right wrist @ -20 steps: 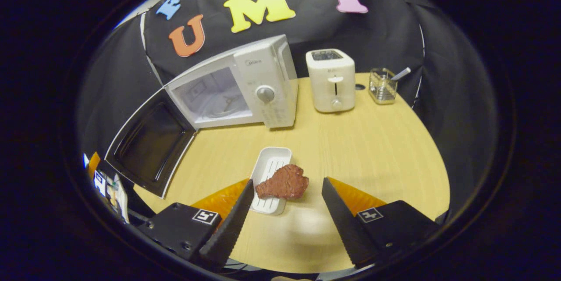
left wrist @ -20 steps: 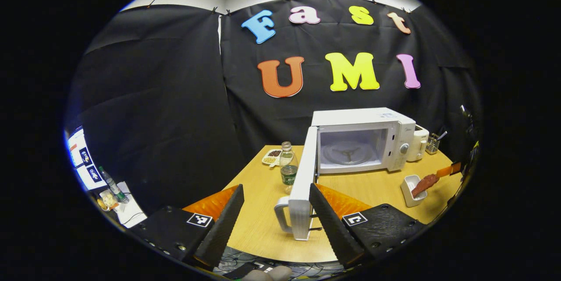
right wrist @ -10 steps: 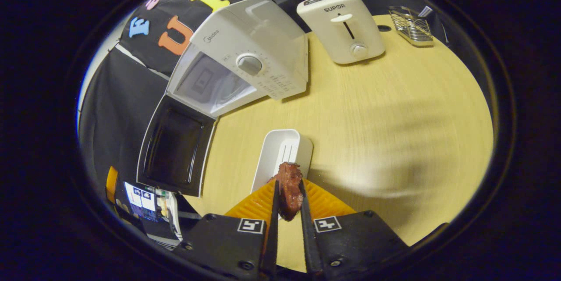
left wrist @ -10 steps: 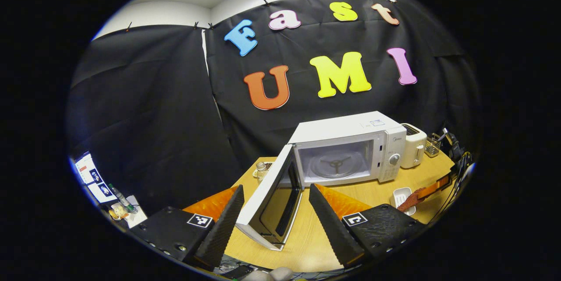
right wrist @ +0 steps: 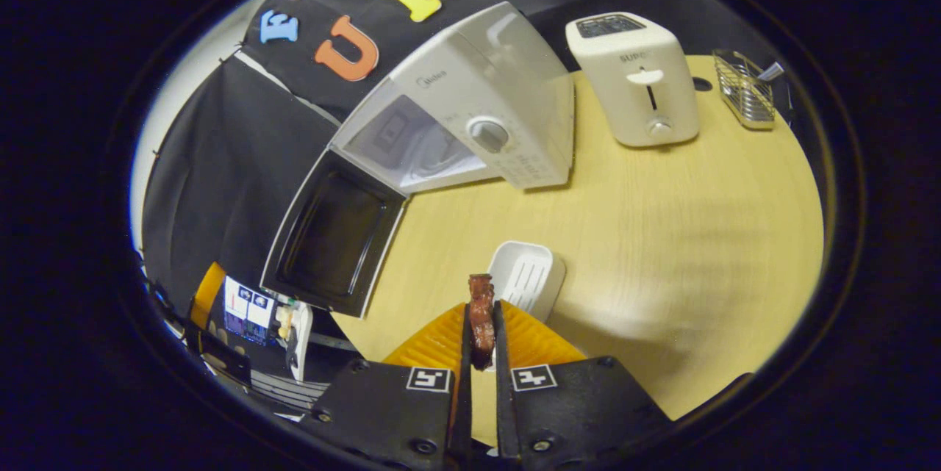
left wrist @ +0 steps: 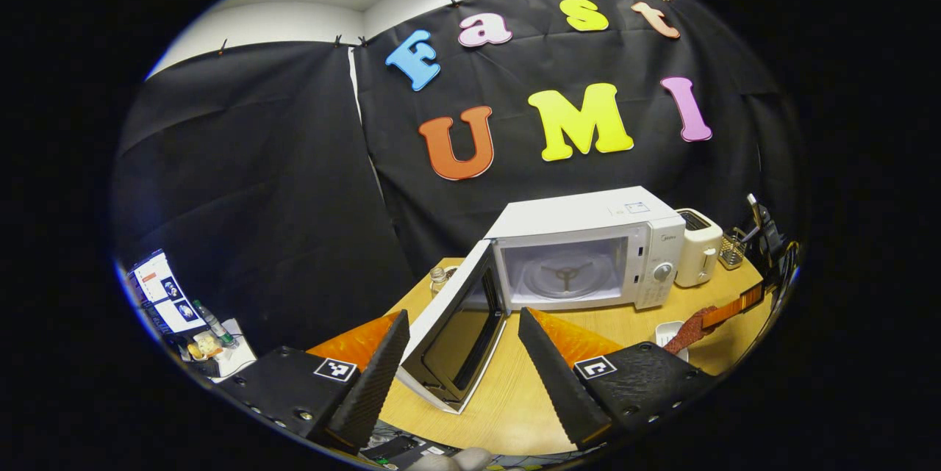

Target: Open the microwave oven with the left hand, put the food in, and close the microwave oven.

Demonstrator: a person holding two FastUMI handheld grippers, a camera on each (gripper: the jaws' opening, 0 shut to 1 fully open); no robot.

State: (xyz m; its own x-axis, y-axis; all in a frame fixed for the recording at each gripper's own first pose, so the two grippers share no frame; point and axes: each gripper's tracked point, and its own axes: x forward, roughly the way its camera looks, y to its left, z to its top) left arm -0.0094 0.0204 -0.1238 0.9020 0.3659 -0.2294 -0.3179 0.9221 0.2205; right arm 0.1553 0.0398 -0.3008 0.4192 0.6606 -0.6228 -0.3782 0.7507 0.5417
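1 piece of food [right wrist: 481, 309], a reddish-brown slab like a steak, was pinched between both fingers of the right gripper [right wrist: 481, 353], jaws narrow on it, held above the worktop [right wrist: 662, 250] just beside the white tray [right wrist: 523, 281] near the front edge. The microwave oven [right wrist: 470, 126] stood toward the back edge with its door [right wrist: 334, 236] swung wide and the glass turntable [left wrist: 564, 276] showing in the cavity. In the left gripper view, the left gripper [left wrist: 463, 353] had its jaws wide and held nothing, the open door's free edge lying between its fingers, though I could not tell whether either touched it.

By my judgement, 1 of 3 steps was done: the oven was open. The food was lifted but not yet inside, and closing the door was left.

Round and pale wood, the worktop also carried a toaster [right wrist: 636, 78] beside the oven, a wire basket [right wrist: 746, 89] near the back right edge, and a bottle [left wrist: 439, 281] behind the door. Black cloth walled the booth.
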